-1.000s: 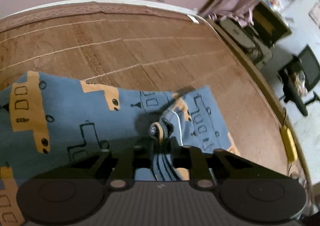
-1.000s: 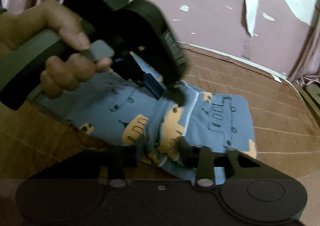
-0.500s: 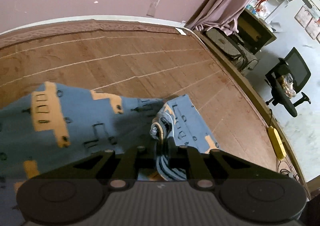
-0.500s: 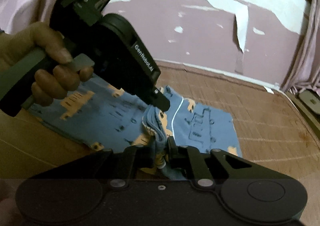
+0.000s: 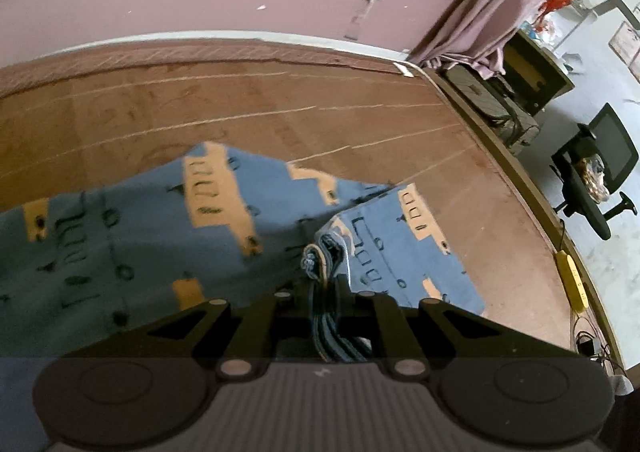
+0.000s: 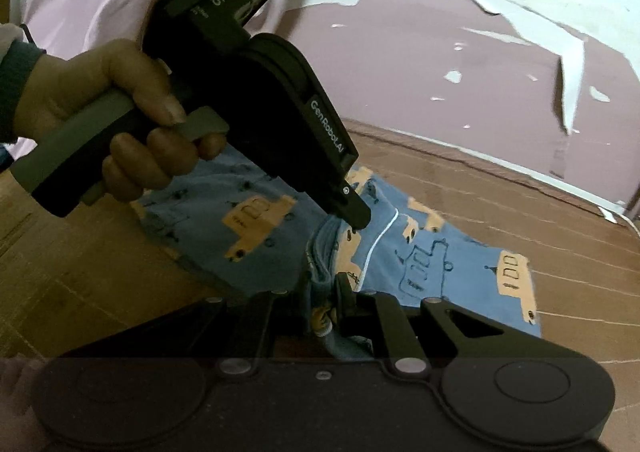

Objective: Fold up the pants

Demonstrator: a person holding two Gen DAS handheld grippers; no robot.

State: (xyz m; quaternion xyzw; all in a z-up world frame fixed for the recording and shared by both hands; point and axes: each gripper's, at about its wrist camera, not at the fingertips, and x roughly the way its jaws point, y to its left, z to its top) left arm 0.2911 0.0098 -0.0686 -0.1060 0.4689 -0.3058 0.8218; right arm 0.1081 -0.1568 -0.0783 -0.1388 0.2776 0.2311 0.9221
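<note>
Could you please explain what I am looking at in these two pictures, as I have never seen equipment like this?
There is no robot here: a person holds a hand-operated claw in each hand, and each claw carries a wide-angle camera looking forward along its two fingers. One picture comes from the left claw, the other from the right claw; the dark shape along the bottom of each is that claw's own body. In the right claw's picture you also see the person's hand gripping the left claw's handle. A pair of blue pants printed with orange vehicles lies on a brown mat. Both claws are shut on bunched edges of the pants, apparently to fold them.
</note>
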